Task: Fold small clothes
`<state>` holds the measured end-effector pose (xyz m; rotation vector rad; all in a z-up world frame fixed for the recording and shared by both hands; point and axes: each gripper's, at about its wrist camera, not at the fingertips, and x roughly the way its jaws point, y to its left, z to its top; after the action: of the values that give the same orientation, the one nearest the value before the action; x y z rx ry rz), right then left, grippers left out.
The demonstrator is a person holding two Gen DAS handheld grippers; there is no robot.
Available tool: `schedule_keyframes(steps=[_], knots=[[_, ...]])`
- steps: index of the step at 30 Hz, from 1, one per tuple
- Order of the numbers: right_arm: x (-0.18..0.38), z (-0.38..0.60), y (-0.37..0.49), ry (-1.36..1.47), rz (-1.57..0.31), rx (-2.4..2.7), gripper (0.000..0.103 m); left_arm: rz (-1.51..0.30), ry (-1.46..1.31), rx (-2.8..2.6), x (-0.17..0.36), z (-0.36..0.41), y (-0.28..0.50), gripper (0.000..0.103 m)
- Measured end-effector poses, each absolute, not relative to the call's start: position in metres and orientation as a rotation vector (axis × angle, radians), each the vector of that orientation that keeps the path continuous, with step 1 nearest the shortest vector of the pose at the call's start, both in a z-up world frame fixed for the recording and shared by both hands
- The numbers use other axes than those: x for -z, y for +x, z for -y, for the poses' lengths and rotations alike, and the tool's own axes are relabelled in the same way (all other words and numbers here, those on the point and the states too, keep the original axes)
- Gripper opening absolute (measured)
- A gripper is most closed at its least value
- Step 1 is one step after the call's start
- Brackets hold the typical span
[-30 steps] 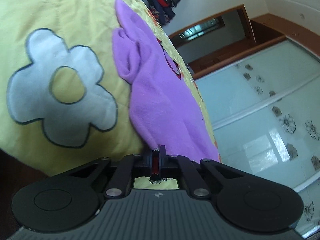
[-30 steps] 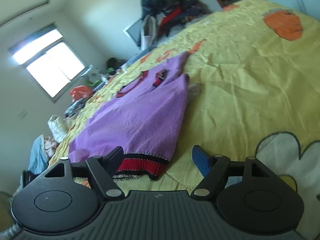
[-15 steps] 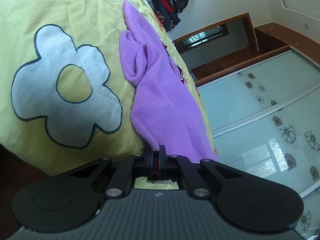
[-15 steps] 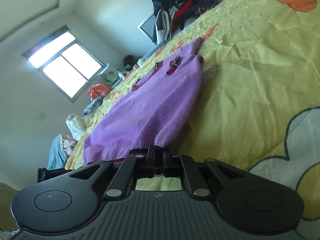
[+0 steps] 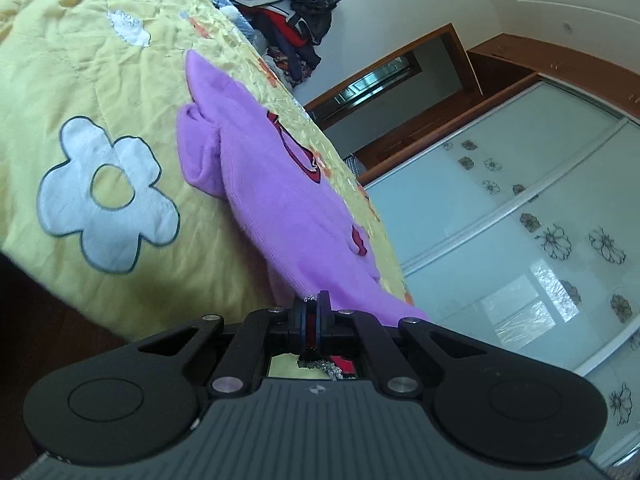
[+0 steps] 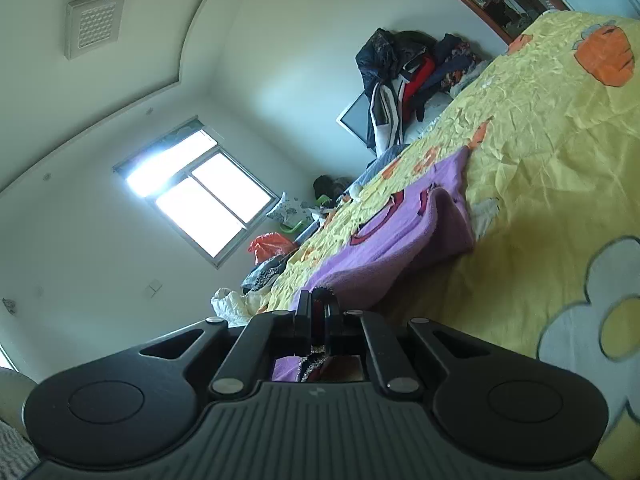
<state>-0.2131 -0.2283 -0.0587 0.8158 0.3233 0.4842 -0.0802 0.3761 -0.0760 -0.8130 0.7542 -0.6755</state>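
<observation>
A yellow bedspread (image 5: 120, 60) with a pale flower patch (image 5: 104, 196) is seen ahead of both sets of jaws, filling most of the left wrist view and the right side of the right wrist view (image 6: 540, 160). Beyond the jaws, at the far end of the bed, a heap of dark clothes (image 5: 296, 20) is piled against the wall.

A small purple sweater (image 5: 272, 184) is laid on the bedspread, stretching away from the jaws in both views (image 6: 392, 240). One sleeve is seen bunched beside the body, well ahead of the left jaws. The near edge, a red and black ribbed hem (image 6: 316, 364), is drawn up off the bedspread into both grippers.

The left gripper (image 5: 311, 320) is pressed together on the hem at one corner, with a scrap of glittery trim hanging just below the jaws. The right gripper (image 6: 316, 316) is likewise clamped on the hem at the other corner.

The step in hand is judged to be the first fold: the hem has been pinched at both corners and lifted. Next, the hem would need to be carried forward, away from the jaws, toward the collar, with both corners kept level and the cloth kept taut between them, so that the lower half is laid flat on the upper half without creasing.
</observation>
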Motion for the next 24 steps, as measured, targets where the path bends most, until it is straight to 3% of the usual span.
schedule_keyframes(steps=[10,24], knots=[[0.079,0.219,-0.245,0.886,-0.44,-0.456,0.005,-0.791,-0.933,0.616,0.097,-0.399,-0.129,0.003],[0.08,0.229,-0.272,0.987,-0.416,-0.408,0.005,-0.777,-1.006,0.569,0.089,-0.436,-0.156,0.003]])
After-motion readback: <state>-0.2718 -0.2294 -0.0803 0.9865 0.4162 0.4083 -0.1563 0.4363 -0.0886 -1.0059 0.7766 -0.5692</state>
